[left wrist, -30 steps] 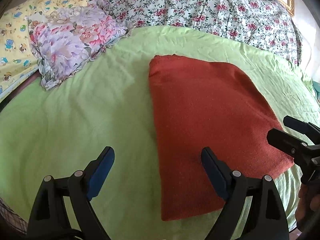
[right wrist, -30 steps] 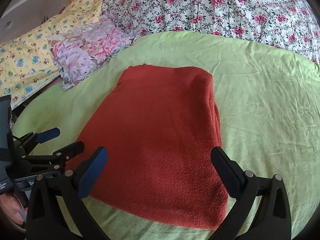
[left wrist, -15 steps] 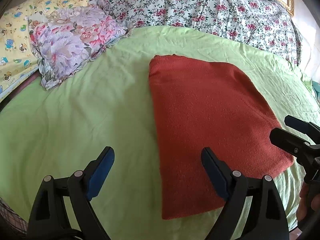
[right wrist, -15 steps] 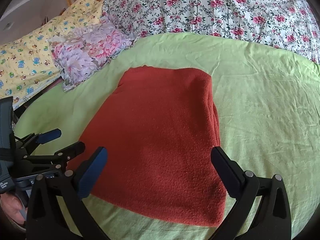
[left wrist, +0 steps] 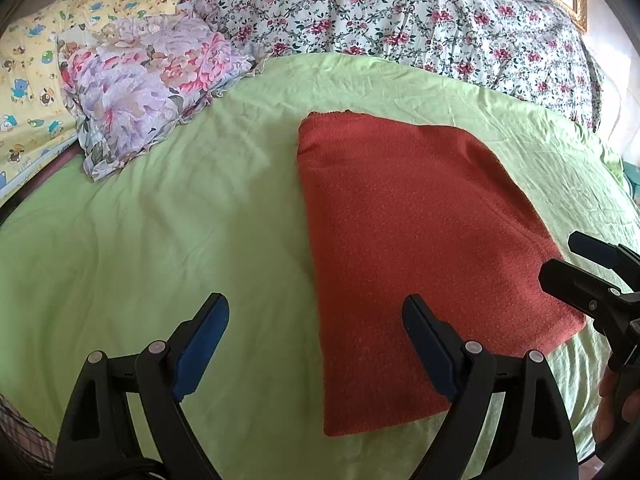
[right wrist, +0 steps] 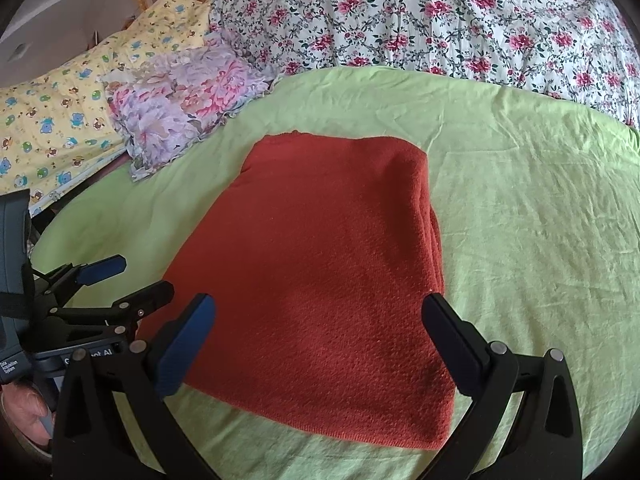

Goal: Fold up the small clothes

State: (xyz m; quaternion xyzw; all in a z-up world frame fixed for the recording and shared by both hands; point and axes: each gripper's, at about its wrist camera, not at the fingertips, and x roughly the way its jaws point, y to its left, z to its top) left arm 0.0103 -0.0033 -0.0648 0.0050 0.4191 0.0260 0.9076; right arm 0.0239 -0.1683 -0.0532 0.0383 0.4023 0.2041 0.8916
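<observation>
A rust-red knitted garment (left wrist: pixel 416 248) lies folded flat in a rectangle on the light green bed sheet (left wrist: pixel 160 232); it also shows in the right wrist view (right wrist: pixel 320 280). My left gripper (left wrist: pixel 316 340) is open and empty, above the garment's near left edge. My right gripper (right wrist: pixel 316 340) is open and empty, above the garment's near end. In the left wrist view the right gripper (left wrist: pixel 580 268) shows at the right edge beside the garment's near right corner. In the right wrist view the left gripper (right wrist: pixel 120 280) shows at the left.
A purple and pink floral pillow (left wrist: pixel 148 88) lies at the back left. A yellow cartoon-print pillow (left wrist: pixel 28 92) is at the far left. A white quilt with red roses (left wrist: pixel 400 20) runs along the back. The green sheet (right wrist: pixel 540 240) stretches to the right.
Both grippers have drawn back a little from the garment and stay open. The garment has not moved.
</observation>
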